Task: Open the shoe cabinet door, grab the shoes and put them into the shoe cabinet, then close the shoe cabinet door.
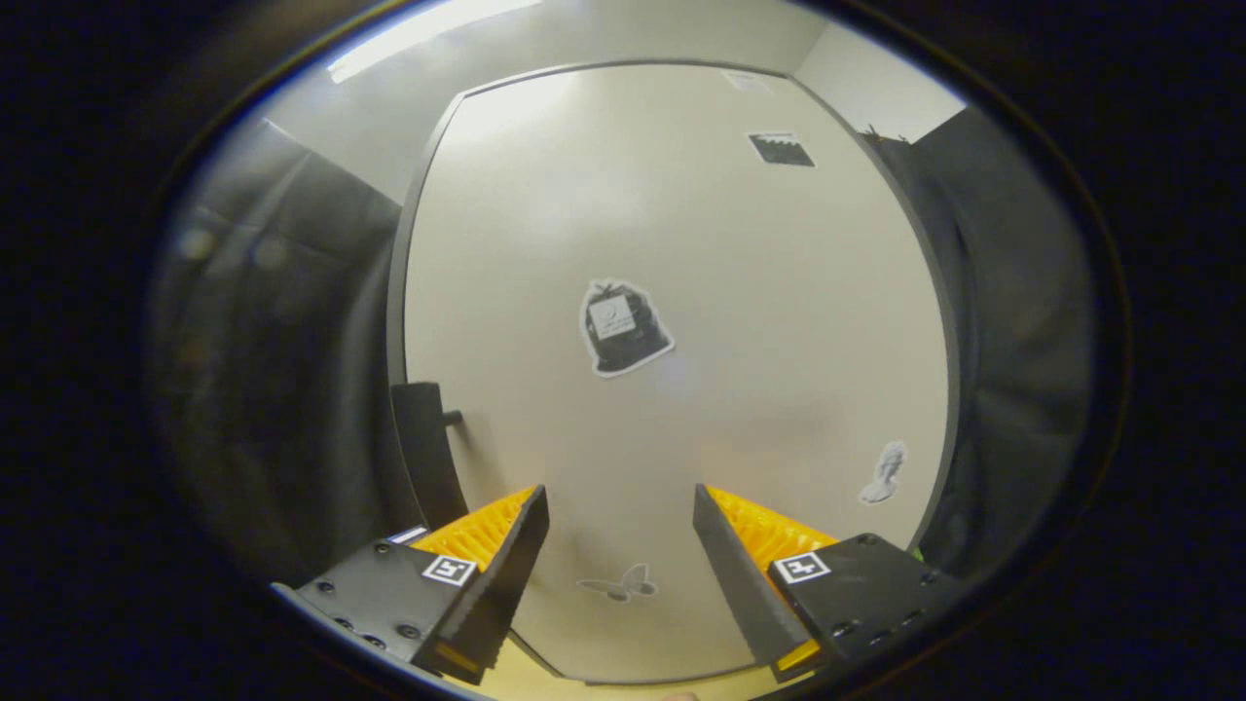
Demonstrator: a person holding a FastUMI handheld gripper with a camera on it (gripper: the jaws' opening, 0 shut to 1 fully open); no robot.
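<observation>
The shoe cabinet door point(740, 292) stands right ahead of me, a pale cream panel with a dark edge. It carries a few stickers: a black bag shape point(623, 327) at its middle, a small black one point(781, 149) higher up, a butterfly point(620, 585) low down. A dark handle point(426, 450) juts from the door's left edge, just beyond my left finger point(487, 545). My gripper point(620, 498) is open, close to the door, with nothing between its fingers. The door looks shut.
Black booth cloth point(282, 370) hangs to the left of the cabinet and more point(1012, 341) to the right. A white wall and a ceiling light strip point(428, 29) lie above the door.
</observation>
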